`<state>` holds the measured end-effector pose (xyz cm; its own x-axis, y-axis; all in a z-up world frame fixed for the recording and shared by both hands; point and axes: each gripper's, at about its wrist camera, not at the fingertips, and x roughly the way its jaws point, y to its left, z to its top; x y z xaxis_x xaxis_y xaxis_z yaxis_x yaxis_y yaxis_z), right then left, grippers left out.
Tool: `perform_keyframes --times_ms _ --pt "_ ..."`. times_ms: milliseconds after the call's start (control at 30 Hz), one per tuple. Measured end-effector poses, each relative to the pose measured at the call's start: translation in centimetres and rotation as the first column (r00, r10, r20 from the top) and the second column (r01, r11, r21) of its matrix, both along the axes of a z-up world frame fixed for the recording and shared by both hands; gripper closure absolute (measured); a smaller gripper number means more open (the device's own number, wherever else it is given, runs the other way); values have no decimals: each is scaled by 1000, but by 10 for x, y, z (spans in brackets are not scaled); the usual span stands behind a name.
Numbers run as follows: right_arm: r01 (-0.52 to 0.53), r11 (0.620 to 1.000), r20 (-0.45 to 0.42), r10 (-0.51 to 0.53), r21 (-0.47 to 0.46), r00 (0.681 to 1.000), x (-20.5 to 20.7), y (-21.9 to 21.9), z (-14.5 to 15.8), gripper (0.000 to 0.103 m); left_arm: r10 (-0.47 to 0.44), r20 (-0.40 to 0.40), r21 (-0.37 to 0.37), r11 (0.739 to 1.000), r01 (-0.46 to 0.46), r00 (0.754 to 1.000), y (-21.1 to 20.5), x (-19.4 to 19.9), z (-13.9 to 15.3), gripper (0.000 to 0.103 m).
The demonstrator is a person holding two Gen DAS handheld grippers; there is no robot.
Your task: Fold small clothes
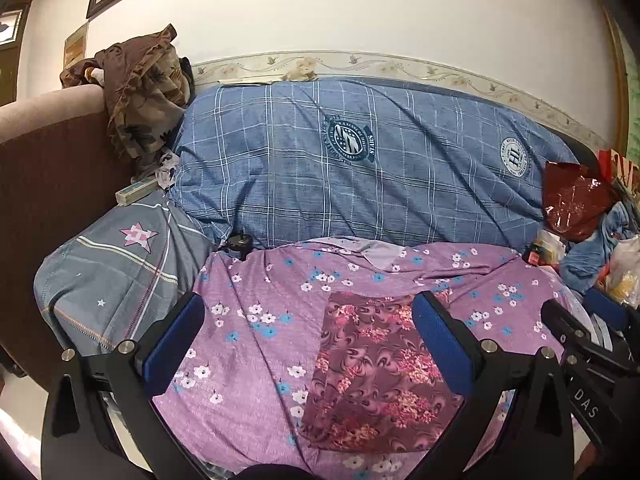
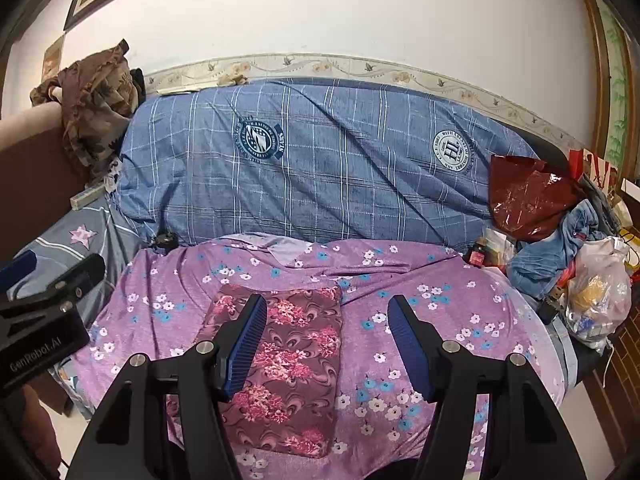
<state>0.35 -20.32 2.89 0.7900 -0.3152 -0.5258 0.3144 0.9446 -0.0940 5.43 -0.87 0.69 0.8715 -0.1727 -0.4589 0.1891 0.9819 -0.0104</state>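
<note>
A small maroon garment with pink flowers (image 1: 372,372) lies folded into a flat rectangle on the purple flowered sheet (image 1: 248,344). It also shows in the right wrist view (image 2: 288,364). My left gripper (image 1: 308,344) is open and empty above the sheet, its right finger over the garment's right edge. My right gripper (image 2: 328,344) is open and empty, its left finger over the garment's left part. The right gripper's body shows at the right of the left wrist view (image 1: 588,360); the left gripper's body shows at the left of the right wrist view (image 2: 44,320).
A blue checked quilt (image 1: 360,160) lies rolled along the wall behind. A grey star pillow (image 1: 116,272) is at left, brown clothes (image 1: 140,92) hang on the headboard. A dark red bag (image 2: 528,196), blue cloth (image 2: 560,248) and a plastic bag (image 2: 600,296) crowd the right.
</note>
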Motion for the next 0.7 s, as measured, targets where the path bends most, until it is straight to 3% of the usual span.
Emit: perform_keyframes --times_ms 700 --pt "-40 999 -87 37 -36 995 49 25 -24 38 15 -41 -50 999 -17 999 18 35 -19 0"
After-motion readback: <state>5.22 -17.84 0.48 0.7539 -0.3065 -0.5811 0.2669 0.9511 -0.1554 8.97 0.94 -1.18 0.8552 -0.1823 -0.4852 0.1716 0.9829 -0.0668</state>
